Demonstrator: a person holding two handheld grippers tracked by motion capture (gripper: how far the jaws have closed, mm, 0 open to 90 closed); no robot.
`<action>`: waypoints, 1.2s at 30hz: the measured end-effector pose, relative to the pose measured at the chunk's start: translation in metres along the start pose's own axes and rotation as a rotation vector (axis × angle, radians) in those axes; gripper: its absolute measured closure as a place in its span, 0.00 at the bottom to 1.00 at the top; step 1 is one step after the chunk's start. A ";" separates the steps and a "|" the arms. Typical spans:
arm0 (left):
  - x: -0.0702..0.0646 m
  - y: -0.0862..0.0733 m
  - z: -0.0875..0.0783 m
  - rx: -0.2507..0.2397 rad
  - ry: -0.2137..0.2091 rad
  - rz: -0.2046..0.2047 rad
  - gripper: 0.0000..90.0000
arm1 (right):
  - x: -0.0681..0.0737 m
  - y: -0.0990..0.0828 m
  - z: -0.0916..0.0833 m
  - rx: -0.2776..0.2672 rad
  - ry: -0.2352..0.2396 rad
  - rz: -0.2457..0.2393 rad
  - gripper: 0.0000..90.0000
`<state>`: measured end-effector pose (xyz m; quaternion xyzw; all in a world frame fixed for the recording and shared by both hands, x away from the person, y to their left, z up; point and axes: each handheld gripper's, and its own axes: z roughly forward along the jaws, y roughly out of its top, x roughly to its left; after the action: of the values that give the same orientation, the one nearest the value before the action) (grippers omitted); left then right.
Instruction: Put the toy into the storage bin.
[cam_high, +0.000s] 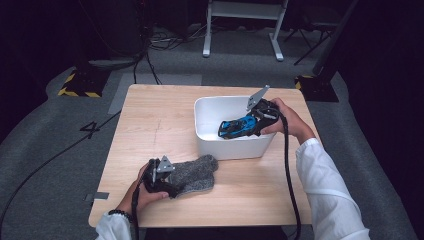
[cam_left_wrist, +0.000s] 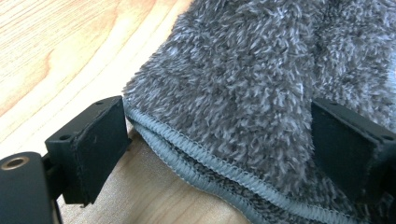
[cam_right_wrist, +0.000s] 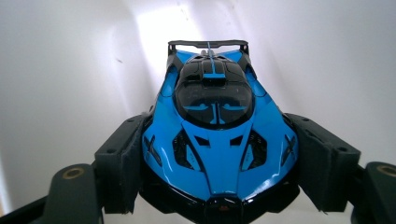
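Note:
A blue and black toy car (cam_high: 234, 125) hangs inside the white bin (cam_high: 235, 148), gripped at its nose. My right gripper (cam_high: 251, 123) is shut on it. In the right gripper view its pads (cam_right_wrist: 122, 158) press both front flanks of the car (cam_right_wrist: 215, 121), tail pointing away at the bin wall (cam_right_wrist: 70, 70). A grey fluffy cloth (cam_high: 199, 172) lies on the wooden table (cam_high: 150, 115) near the front. My left gripper (cam_high: 174, 186) sits at the cloth's left end. In the left gripper view its jaws stand wide apart over the hemmed edge of the cloth (cam_left_wrist: 233, 93), not squeezing it.
The bin stands at the table's right half, close to the right edge. Bare wood (cam_left_wrist: 46, 46) lies left of the cloth. Beyond the table, on the grey floor, are a white frame's legs (cam_high: 206, 50) and black-and-yellow stand bases (cam_high: 80, 85).

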<state>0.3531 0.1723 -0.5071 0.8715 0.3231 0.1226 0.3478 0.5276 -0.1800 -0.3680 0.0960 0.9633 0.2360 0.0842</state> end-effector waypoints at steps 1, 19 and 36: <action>0.000 0.000 0.000 0.000 0.000 -0.001 0.10 | -0.001 0.000 0.001 0.006 0.002 0.002 0.29; -0.001 0.000 0.000 -0.001 0.003 -0.005 0.10 | -0.007 -0.004 0.009 0.207 -0.049 0.042 0.27; -0.001 0.000 0.000 0.000 0.003 -0.005 0.10 | -0.008 -0.013 -0.007 0.015 -0.050 0.083 0.29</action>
<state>0.3524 0.1723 -0.5072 0.8705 0.3258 0.1229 0.3478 0.5316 -0.1962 -0.3670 0.1423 0.9579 0.2293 0.0976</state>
